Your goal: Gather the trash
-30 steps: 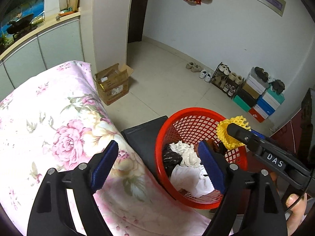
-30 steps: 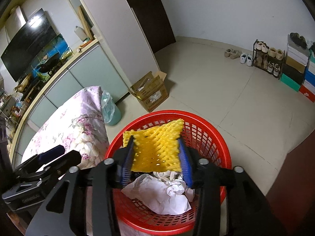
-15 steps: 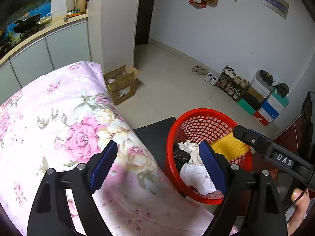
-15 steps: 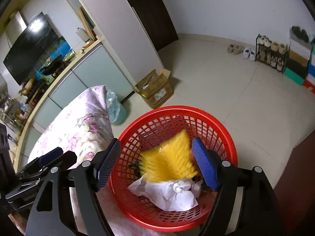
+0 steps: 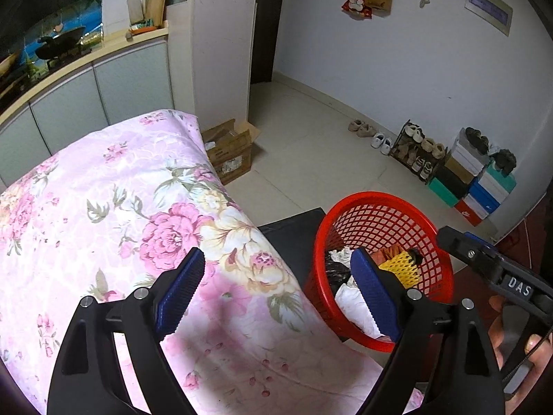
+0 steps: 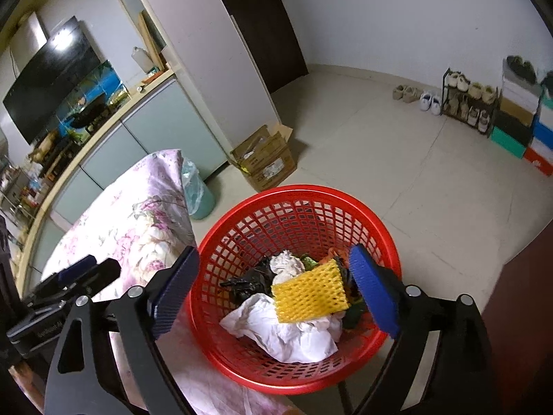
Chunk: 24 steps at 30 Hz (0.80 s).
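1. One yellow foam net [image 6: 310, 292] lies in the red basket [image 6: 376, 223] just below the right gripper [image 6: 273, 294], its long axis running across between the opening jaws, touching neither pad.
2. One left gripper [image 5: 276, 294], jaws opening and empty, hovers over the floral cloth [image 5: 103, 207]; no trash shows there.
3. Right hand is nearer the basket; inside: one net, one white paper wad [image 6: 293, 335], one black bag [image 6: 249, 283].

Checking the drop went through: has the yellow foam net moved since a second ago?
Yes. The yellow foam net dropped from between the right gripper pads, level with the red basket rim, onto the trash inside.
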Motion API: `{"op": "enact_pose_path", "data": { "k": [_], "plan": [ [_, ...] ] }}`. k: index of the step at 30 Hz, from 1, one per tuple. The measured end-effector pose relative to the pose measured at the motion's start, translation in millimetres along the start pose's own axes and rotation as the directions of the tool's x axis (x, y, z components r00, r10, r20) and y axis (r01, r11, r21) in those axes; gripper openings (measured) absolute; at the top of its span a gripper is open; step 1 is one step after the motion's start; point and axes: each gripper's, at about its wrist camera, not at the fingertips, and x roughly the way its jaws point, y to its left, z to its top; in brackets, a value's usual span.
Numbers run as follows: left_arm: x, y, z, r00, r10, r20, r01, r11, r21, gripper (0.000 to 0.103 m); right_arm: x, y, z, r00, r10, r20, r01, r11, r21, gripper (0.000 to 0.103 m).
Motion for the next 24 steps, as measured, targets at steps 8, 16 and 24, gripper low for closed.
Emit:
{"op": "enact_pose_path", "data": {
  "k": [8, 16, 24],
  "plan": [
    [-6.3, -5.6, -5.6, 0.999, 0.048, 0.025, -0.049, 0.998, 0.029, 0.087, -10.9, 12.4, -8.6, 0.997, -0.064, 0.041, 0.067, 0.995, -0.069, 0.092],
    [-18.1, -22.7, -13.0, 0.994, 0.086, 0.073, -0.092, 0.992, 0.086, 0.091, -28.2, 22.7, -17.9, 0.989, -0.102, 0.109, 0.115, 0.986, -0.124, 0.093],
    [-32.7, -17.1, -24.7, 0.99, 0.1, 0.103, -0.108, 0.992, 0.073, 0.092, -41.8, 32.8, -35.9, 0.984, -0.101, 0.145, 0.123, 0.981, -0.151, 0.093]
  ]
}}
